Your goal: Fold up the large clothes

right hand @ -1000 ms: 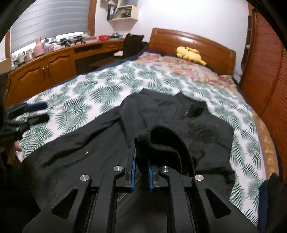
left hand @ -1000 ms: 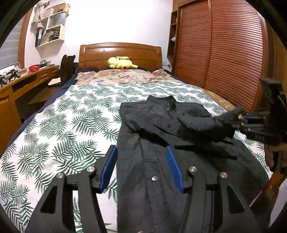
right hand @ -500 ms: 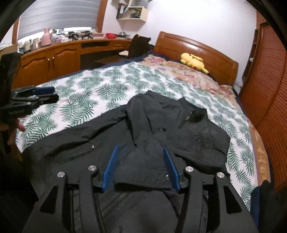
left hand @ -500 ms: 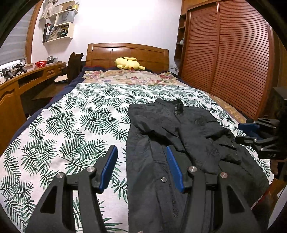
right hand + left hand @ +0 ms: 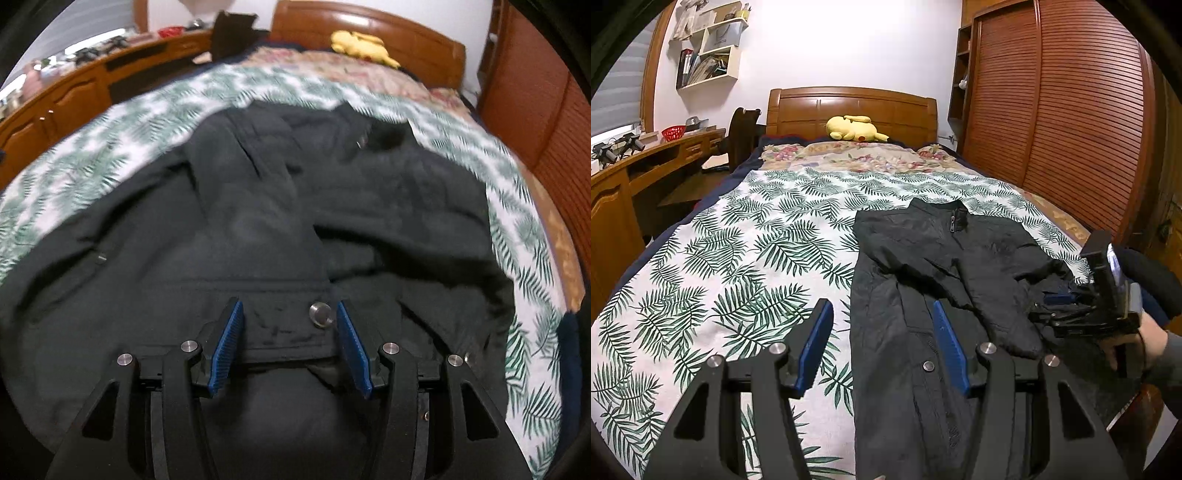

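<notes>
Black jacket (image 5: 942,280) is spread along the bed's (image 5: 738,258) right edge, sleeves crossed inward for folding. Left gripper (image 5: 882,347) and right gripper (image 5: 288,343) are held spread above it, pinching nothing.

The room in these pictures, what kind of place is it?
A home bedroom, most likely. There is a bed with a leaf-print cover and a wooden headboard, a yellow soft toy at its head, and a slatted wooden wardrobe alongside. A black jacket lies spread on the bed.
</notes>
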Motion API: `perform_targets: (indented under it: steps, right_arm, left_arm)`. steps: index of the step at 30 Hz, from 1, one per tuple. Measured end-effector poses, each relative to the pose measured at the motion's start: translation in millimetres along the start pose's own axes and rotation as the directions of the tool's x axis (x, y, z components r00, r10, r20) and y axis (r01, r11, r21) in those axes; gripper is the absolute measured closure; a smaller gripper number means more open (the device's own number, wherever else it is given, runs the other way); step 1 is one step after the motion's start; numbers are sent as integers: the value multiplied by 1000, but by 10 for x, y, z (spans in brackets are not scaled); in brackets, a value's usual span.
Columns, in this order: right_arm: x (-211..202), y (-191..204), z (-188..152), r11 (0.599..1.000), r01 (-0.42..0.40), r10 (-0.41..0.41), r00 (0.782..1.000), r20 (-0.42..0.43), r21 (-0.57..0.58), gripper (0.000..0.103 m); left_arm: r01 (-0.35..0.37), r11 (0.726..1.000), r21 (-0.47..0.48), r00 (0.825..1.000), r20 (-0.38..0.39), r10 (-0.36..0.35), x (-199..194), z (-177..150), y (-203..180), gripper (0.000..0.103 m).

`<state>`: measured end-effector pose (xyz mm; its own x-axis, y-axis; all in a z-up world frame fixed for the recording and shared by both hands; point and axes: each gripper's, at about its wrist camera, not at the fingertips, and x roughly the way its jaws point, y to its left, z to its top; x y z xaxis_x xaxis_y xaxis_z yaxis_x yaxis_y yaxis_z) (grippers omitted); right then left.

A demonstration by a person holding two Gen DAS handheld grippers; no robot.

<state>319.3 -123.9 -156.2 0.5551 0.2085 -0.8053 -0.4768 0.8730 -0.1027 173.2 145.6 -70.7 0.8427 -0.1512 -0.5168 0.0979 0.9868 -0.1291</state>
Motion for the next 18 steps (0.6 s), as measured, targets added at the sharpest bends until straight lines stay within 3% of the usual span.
perform_targets:
  steps: [7,8,9,11,14,18]
  right_arm:
    - [211,-199,-124,995,-49,53,998,-46,87,47]
    - [199,-201,-128,995,-58,62,997,-41,83,51]
    - [181,-179,-125,995,-75,78,996,-34,71,67]
    - [128,-113,-123,998,-60,61,998,-12,18,84]
    - [14,-70,-101,994,-113,113,994,8,13,90]
    - [-368,77,5,983,-182,182,976,116,-11,90]
  left_arm:
    - [0,1000,-1,1000,0,0,-5,0,-9,48]
    - [0,1000,0,1000,-1,0,-5,0,-11,48]
    - [0,1000,1,1000,-2,0,-5,-1,-11,48]
    - [-5,1000,5,1000,-4,5,0,3,-14,48]
    - [-13,1000,6,1000,4,13,-21,17,-14,48]
    - [-28,1000,6,999,23,28,-91,33,17,48]
